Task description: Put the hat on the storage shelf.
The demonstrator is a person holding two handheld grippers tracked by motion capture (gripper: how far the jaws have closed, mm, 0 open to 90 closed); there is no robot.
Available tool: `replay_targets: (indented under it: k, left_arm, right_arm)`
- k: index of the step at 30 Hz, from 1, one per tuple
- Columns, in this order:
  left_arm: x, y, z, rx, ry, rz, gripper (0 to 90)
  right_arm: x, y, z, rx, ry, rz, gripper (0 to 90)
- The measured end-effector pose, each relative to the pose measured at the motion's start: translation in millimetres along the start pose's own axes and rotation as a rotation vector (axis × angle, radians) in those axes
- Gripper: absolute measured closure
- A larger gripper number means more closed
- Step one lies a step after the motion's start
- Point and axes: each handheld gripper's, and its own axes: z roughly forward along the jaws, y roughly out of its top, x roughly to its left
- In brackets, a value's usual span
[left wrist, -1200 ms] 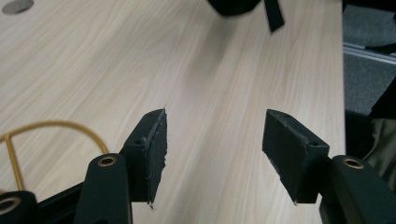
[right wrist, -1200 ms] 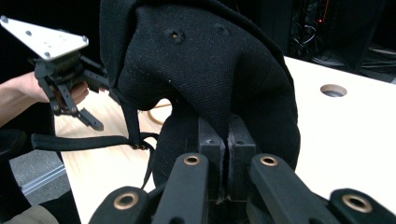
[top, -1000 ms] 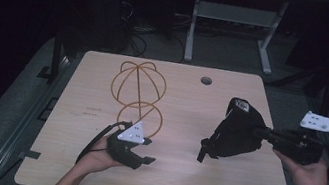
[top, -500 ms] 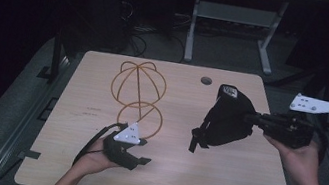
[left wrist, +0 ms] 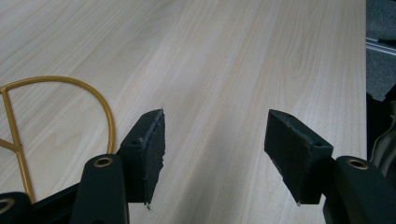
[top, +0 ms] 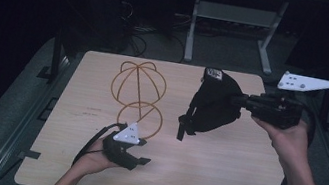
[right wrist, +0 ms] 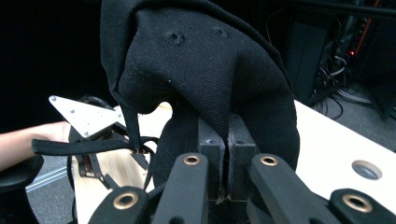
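Black bag (top: 213, 106) hangs pinched in the raised right tool (top: 243, 101); left tool (top: 142, 152) rests low, agape.

The black cap (top: 214, 103) hangs in the air above the table's 2 o'clock part, its strap (top: 183, 126) (loose) dangling down. The gold wire stand (top: 139, 96) is upright toward 11 o'clock from the centre.

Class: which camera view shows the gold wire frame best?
The high view: the whole wire frame stands on the table, dome and ring visible. The left gripper view catches one curved section. The right gripper view has the black bag in front.
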Motion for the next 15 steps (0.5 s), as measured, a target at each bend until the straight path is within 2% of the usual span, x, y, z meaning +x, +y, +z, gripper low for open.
replay_targets:
  k: [4, 9, 11, 15]
  left_arm:
    - [2.2, -0.1, 0.1, 0.008, 0.001, -0.004, 38.2]
    - [3.2, -0.2, 0.5, -0.003, -0.004, -0.015, 38.4]
    - [1.9, -0.4, 1.4, 0.003, 0.002, -0.010, 38.4]
    - [-2.8, 0.8, 2.0, 0.000, -0.013, 0.002, 38.6]
  right_arm:
    - [2.1, 10.8, 6.6, 0.003, 0.012, -0.009, 87.2]
    - [7.2, 29.3, 19.8, 0.005, 0.030, -0.050, 87.2]
    - [9.0, 36.3, 26.1, 0.006, 0.041, -0.058, 87.2]
    - [12.3, 51.8, 45.6, 0.013, 0.063, -0.077, 87.2]
